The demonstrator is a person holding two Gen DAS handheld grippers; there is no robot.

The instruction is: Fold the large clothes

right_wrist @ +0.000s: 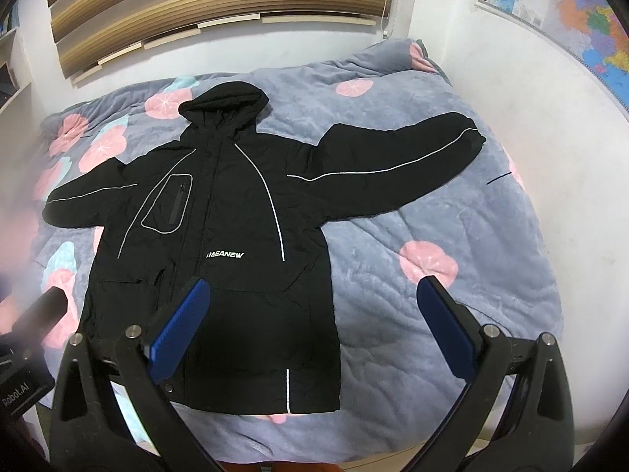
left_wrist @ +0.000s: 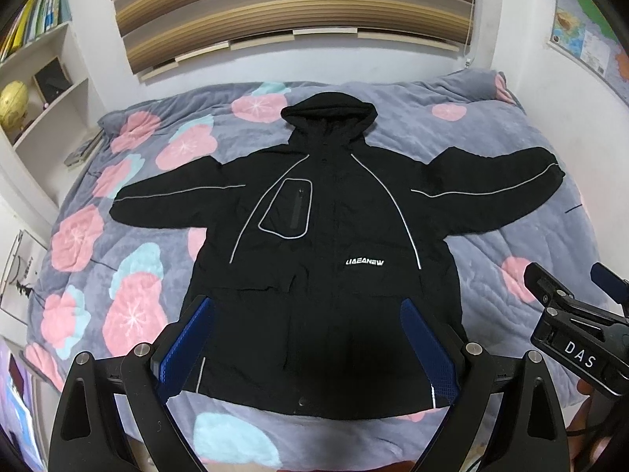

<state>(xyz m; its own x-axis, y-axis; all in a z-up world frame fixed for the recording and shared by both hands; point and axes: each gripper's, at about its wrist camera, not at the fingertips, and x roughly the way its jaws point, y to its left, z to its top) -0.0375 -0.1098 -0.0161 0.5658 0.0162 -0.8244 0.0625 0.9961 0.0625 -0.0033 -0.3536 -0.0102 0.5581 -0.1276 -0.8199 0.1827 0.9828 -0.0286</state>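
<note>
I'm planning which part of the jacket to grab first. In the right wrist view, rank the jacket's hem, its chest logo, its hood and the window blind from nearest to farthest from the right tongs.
1. Hem: just ahead of the right tongs, lower left.
2. Chest logo: mid-jacket, left of centre.
3. Hood: the jacket's far end.
4. Window blind: on the wall beyond the bed.

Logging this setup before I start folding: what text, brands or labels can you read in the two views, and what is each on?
"LIAEANEW": white print, as best it reads, on the chest of the black jacket.
"DAS": label on the right tool, seen from the left wrist view.
"Robot.AI": label on the left tool, seen from the right wrist view.
Wall map and book spines: too small to read.
</note>
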